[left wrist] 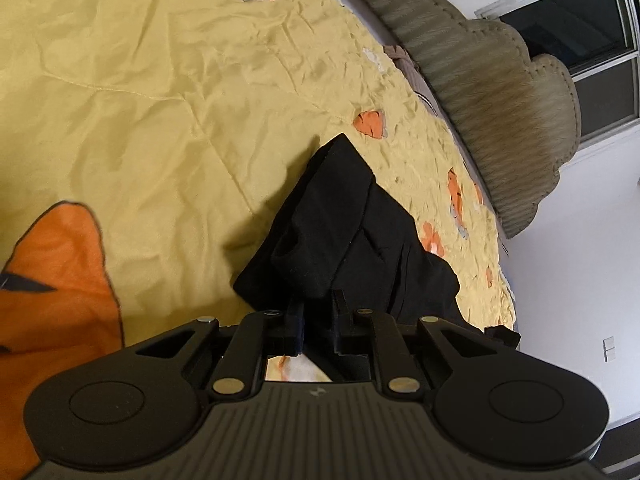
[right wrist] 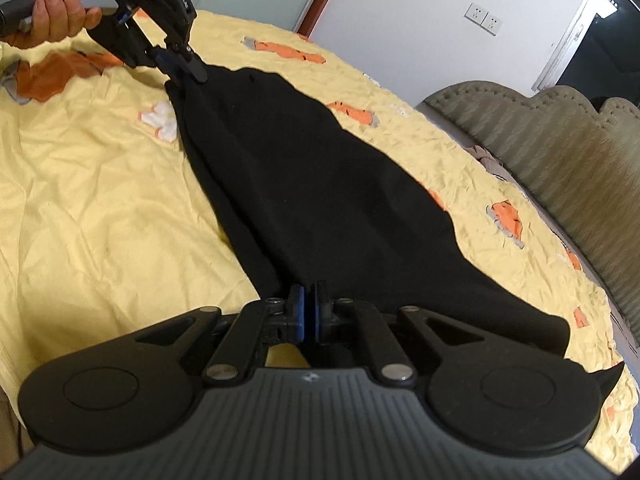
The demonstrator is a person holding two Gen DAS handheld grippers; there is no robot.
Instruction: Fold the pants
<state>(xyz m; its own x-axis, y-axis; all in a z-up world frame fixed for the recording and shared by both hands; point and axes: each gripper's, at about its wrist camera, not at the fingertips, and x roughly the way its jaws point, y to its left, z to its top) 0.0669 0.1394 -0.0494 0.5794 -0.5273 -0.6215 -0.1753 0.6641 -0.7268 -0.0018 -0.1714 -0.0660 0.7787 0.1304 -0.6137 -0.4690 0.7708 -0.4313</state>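
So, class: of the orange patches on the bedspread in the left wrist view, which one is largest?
The big orange patch at the left edge beside the left gripper; the others are small, near the headboard.

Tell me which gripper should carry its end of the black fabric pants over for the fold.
Probably the left gripper: it pinches the far end of the black fabric pants, already raised off the yellow bedspread. The right gripper is clamped on the low near end, suited to anchoring.

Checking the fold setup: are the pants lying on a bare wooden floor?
No, the black pants lie stretched across a yellow bedspread with orange patches.
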